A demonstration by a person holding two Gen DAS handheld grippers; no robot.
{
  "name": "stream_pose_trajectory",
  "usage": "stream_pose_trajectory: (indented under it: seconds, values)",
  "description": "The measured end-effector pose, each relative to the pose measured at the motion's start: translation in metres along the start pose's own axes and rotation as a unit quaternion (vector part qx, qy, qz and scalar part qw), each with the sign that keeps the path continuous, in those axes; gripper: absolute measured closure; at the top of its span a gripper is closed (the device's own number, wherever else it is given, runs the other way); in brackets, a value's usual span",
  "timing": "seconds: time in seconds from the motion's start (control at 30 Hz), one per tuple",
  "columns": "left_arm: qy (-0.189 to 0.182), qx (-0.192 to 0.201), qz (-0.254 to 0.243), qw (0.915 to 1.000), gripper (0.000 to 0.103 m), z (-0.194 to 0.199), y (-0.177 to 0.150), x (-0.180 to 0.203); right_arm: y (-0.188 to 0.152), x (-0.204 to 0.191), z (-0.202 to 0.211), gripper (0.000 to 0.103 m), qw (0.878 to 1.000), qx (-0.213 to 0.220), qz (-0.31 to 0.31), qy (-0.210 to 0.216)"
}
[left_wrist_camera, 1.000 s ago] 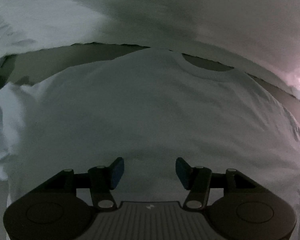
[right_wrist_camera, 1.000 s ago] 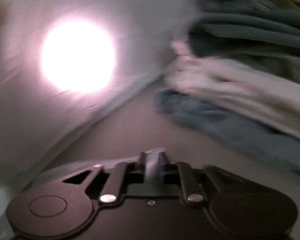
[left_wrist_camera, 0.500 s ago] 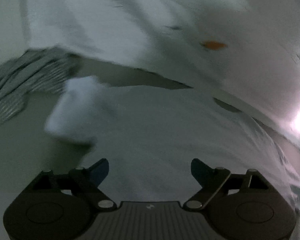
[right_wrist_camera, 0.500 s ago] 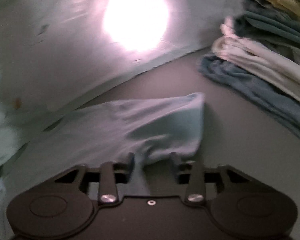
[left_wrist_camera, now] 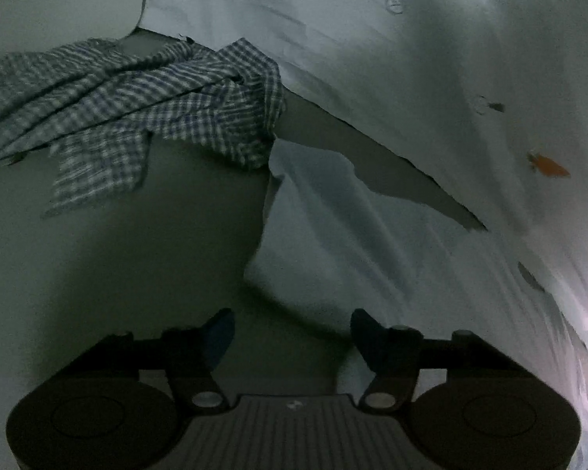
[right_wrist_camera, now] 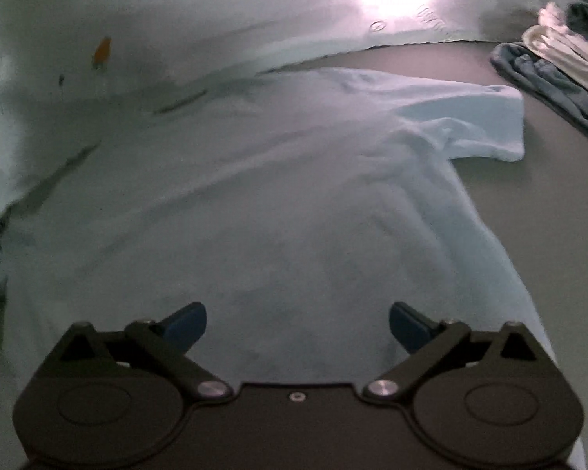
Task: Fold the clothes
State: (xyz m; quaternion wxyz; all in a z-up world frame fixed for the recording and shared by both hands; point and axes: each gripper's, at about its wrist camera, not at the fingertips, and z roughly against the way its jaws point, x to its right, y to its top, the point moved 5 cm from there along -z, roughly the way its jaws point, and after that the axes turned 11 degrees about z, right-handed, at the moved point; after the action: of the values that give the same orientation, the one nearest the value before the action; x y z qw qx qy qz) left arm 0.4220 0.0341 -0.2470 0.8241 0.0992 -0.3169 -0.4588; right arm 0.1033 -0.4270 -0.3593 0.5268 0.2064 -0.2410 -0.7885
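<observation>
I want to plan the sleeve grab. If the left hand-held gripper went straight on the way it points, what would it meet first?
Probably the light T-shirt's sleeve, lying just ahead of the open left hand-held gripper. The checked shirt lies farther off to the left. Depth is unclear.

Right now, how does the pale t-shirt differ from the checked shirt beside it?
The pale t-shirt is plain and light-coloured; the checked shirt has a blue-and-white check. The pale t-shirt lies spread nearly flat, one sleeve out to the side; the checked shirt is crumpled in a heap. The left hand-held gripper points at the t-shirt's edge; the checked shirt lies farther back. Both rest on the grey table, unfolded.
</observation>
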Motion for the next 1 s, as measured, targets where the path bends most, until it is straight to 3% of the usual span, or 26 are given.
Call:
stream_pose_trajectory:
  seconds: [0.1, 0.13, 0.17, 0.33, 0.43, 0.5, 0.6, 0.67, 0.73, 0.87, 1.0]
  values:
    - [0.003, 0.004, 0.022, 0.9997, 0.058, -0.025, 0.017, -0.001, 0.0, -0.017, -0.006, 0.002, 1.0, -0.017, 0.015, -0.017]
    - [0.01, 0.017, 0.024, 0.9995, 0.081, -0.029, 0.022, -0.001, 0.0, -0.023, -0.008, 0.002, 0.999, -0.022, 0.02, -0.023]
    - [0.011, 0.022, 0.029, 0.9993, 0.096, -0.029, 0.024, -0.001, 0.001, -0.025, -0.01, 0.002, 0.999, -0.026, 0.022, -0.027]
    - [-0.005, 0.039, 0.05, 0.9979, 0.096, -0.003, 0.027, -0.004, -0.004, -0.034, -0.018, 0.001, 0.998, -0.037, 0.036, -0.047]
    - [0.019, 0.02, 0.051, 0.9983, 0.095, -0.005, 0.013, -0.015, -0.006, -0.037, -0.02, 0.001, 0.996, -0.041, 0.059, -0.054]
    - [0.029, 0.011, 0.044, 0.9985, 0.088, -0.012, 0.007, -0.02, -0.006, -0.037, -0.02, 0.001, 0.995, -0.041, 0.065, -0.055]
    - [0.011, 0.026, 0.031, 0.9991, 0.08, 0.011, 0.014, -0.016, -0.006, -0.034, -0.013, 0.001, 0.997, -0.03, 0.052, -0.044]
    - [-0.006, 0.038, 0.021, 0.999, 0.063, 0.031, 0.014, -0.018, -0.006, -0.031, -0.007, 0.001, 0.998, -0.021, 0.042, -0.035]
    - [-0.012, 0.045, 0.009, 0.9989, 0.06, 0.05, 0.01, -0.02, -0.009, -0.027, -0.002, 0.001, 0.999, -0.014, 0.022, -0.019]
    - [-0.005, 0.01, -0.012, 0.9999, 0.057, 0.074, -0.025, -0.039, -0.024, -0.017, 0.009, 0.001, 0.999, -0.009, -0.038, 0.019]
    - [0.003, -0.035, -0.055, 0.9979, 0.052, 0.095, -0.084, -0.06, -0.044, 0.02, 0.029, 0.001, 0.999, -0.004, -0.027, -0.043]
